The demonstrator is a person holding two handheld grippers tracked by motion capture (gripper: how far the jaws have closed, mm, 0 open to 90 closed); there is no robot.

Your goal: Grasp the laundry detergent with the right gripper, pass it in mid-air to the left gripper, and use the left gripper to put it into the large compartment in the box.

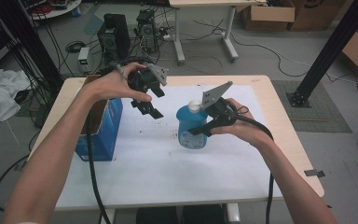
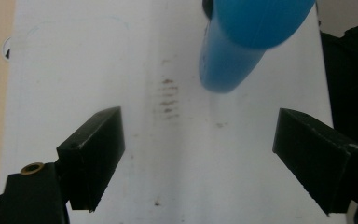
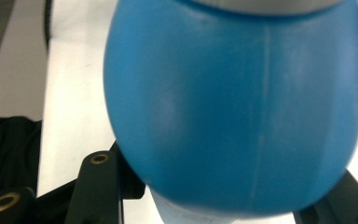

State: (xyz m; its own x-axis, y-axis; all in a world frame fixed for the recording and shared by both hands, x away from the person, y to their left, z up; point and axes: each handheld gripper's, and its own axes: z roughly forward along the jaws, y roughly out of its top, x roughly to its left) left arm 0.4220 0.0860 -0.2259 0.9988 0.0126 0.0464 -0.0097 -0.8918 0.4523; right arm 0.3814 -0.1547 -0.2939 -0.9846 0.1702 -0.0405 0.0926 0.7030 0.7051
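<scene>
Right gripper (image 1: 204,129) gripping blue bottle (image 1: 192,126) mid-table.
Left gripper (image 1: 150,101) hovering wide open, empty, clearing the bottle's white cap (image 1: 194,106).

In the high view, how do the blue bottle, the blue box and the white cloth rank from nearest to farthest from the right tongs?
1. Blue bottle: held in the right tongs.
2. Blue box: at the table's left edge.
3. White cloth: on the floor, far left.

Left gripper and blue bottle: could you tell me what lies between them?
Nothing: in the high view the open left gripper hangs apart from the blue bottle, with bare white table cover below the gap.
</scene>
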